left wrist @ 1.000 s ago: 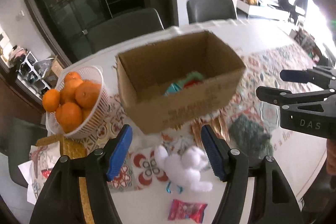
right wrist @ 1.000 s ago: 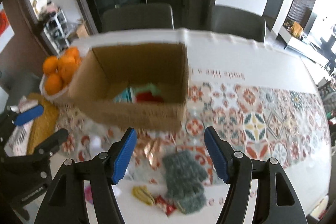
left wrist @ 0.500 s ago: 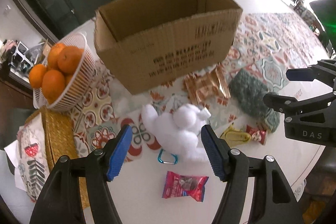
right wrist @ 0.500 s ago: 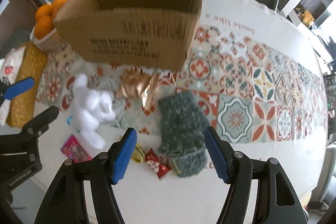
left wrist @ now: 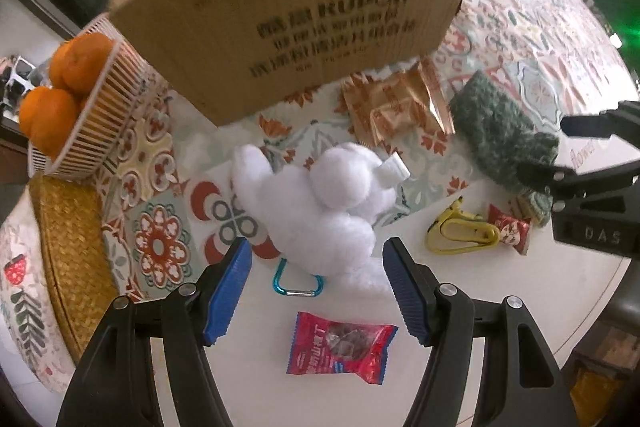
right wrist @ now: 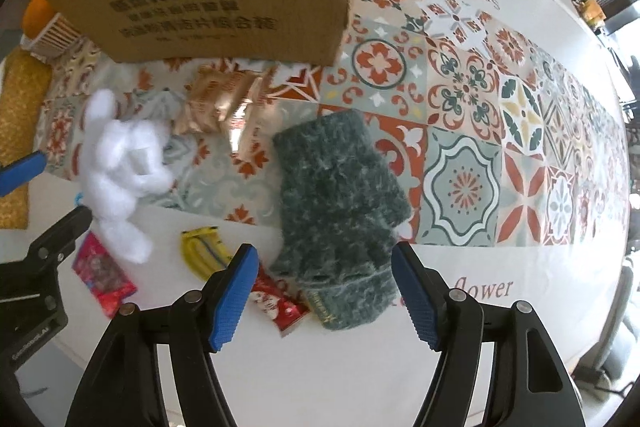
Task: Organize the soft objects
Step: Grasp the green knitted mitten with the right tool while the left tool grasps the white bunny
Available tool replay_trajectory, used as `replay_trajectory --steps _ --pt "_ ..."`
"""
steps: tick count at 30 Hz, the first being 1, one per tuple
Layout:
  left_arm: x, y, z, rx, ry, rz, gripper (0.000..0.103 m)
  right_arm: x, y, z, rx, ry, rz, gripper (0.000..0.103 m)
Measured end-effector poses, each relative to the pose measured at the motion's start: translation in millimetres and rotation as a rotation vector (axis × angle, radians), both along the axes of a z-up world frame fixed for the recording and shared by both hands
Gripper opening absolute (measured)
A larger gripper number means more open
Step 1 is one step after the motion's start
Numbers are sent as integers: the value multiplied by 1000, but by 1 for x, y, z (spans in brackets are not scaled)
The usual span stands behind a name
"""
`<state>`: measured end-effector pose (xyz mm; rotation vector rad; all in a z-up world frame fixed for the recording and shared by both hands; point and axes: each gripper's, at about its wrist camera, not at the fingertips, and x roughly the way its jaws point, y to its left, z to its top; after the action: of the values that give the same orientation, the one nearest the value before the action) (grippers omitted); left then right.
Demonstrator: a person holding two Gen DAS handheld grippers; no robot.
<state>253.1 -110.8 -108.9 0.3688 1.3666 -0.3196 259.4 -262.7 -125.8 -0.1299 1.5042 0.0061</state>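
Nearest the left wrist camera, the left gripper [left wrist: 316,287] hangs with its jaws apart and nothing pinched, straddling the lower end of the white plush rabbit [left wrist: 324,203], which lies on the table [left wrist: 480,307] and is not yet picked up. The right gripper [right wrist: 324,291] is likewise spread wide; its jaws have just been opening, and the cuff of the green knitted glove [right wrist: 340,211] lies between them, apparently unpressed. Scattered around are a red snack packet [left wrist: 340,351], a yellow clip [left wrist: 460,231] and gold foil wrappers [left wrist: 396,103]. Farther back stands the cardboard box [left wrist: 304,7]; its inside is hidden here. Judging by this, both soft items remain to be grasped and boxed.
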Motion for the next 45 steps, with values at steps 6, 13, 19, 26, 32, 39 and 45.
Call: replay_trajectory --steps 6,13,19,26,32,39,45 --pt "9 -2 -22 16 54 18 67 9 -1 -18 -16 32 17 72" --pt "20 -5 -44 25 96 29 69 21 -7 -41 -21 70 12 72" --pt "26 -7 -53 41 82 20 70 27 -8 -55 -4 88 11 72" --pt "34 -6 -58 27 78 19 72 29 -4 -72 26 83 14 75" --pt "27 -4 -58 19 50 9 66 20 1 -78 27 46 42 64" --pt "10 6 -48 -34 55 8 62 5 13 -66 9 17 67 31" --pt "2 7 -34 -61 31 6 62 -4 9 -55 47 -14 56 24"
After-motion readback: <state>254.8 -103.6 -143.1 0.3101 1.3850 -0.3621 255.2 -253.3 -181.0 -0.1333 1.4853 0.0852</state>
